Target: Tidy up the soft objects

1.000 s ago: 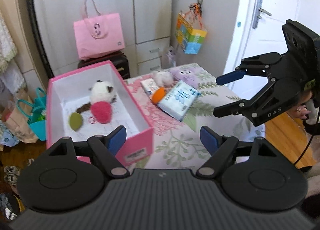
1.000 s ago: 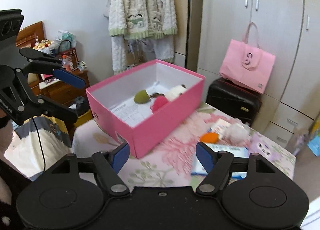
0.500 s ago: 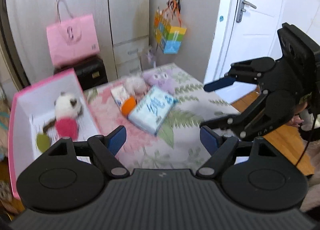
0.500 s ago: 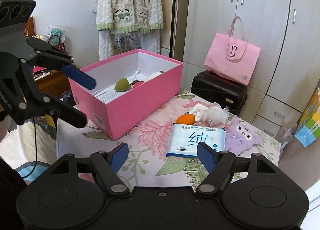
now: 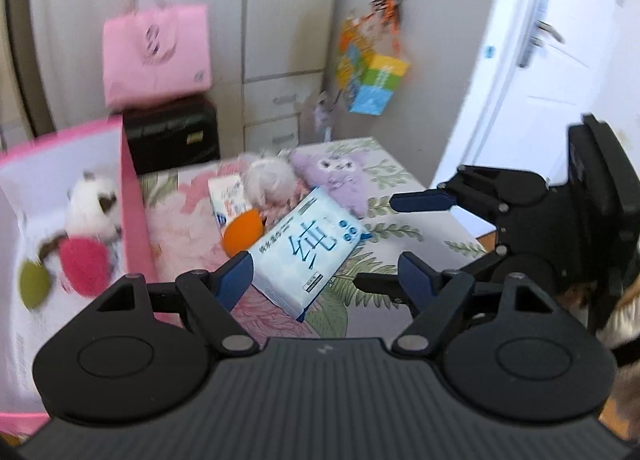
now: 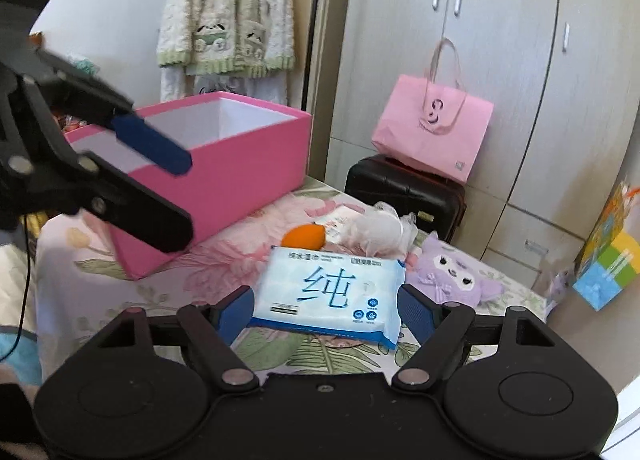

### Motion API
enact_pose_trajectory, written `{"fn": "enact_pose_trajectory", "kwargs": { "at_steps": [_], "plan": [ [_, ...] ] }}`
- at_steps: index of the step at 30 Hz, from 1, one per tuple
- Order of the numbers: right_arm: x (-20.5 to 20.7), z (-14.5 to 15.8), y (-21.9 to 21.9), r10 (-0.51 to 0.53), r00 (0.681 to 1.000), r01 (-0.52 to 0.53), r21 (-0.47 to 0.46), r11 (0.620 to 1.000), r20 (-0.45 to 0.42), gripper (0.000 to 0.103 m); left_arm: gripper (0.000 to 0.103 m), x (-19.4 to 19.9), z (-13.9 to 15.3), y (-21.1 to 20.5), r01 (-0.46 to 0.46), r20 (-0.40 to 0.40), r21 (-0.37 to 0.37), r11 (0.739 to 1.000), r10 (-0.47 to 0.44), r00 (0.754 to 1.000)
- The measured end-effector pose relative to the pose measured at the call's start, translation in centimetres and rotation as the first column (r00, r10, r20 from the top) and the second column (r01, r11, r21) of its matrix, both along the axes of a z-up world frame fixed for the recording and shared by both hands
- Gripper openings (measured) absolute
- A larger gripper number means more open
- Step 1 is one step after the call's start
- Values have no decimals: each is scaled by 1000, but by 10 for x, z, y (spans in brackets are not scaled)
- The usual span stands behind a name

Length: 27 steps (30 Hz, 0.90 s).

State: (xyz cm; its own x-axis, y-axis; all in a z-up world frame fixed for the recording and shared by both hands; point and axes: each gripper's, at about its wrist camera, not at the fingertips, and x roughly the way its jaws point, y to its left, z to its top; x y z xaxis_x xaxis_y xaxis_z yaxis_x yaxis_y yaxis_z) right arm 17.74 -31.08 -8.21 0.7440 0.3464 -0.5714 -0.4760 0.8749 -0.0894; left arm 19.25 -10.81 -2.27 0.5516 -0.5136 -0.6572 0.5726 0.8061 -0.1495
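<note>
Wet-wipe pack [image 6: 329, 292] lying flat on floral table cover [image 6: 224, 268], long axis across the right wrist view, label up, diagonal in the left. Framed between right gripper [image 6: 326, 314] pads, spread, untouched. Left gripper [image 5: 325, 280] closing, nothing pinched. Just behind: orange sponge [image 6: 303, 236], white fluffy toy [image 6: 378, 228], purple plush [image 6: 454, 274]. Pink box [image 6: 224, 163] left.

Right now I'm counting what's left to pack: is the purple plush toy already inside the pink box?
No, the purple plush toy lies on the floral tablecloth beside the wipes pack, outside the pink box.
</note>
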Motion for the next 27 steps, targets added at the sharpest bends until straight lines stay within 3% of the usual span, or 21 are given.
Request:
{"fn": "enact_pose_trajectory", "kwargs": {
  "at_steps": [4,10,17,21,24,27],
  "plan": [
    [23,-24,-5,-2,1000,2,-16,1000,-15,81,73,27,-23,-6,-55,-113,-32,998,51,992],
    [48,-44,-22,-50,996,58,112,992,-74,81,72,44,-47,-17,-139,-84,-30,990,136,987],
    [58,-50,-15,-37,998,43,101,994,-59,80,72,62,-79,-6,-269,-155,-79,960,254,955],
    [63,-54,-19,-37,995,50,141,989,-89,78,71,58,-88,-4,-286,-154,-99,953,270,951],
    [64,-60,-25,-58,990,81,192,978,-125,76,70,56,-99,-2,-292,-201,-126,948,264,943],
    [60,-63,-26,-71,990,97,226,969,-121,75,50,53,-101,-1,-301,-195,-153,941,270,943]
  ]
}}
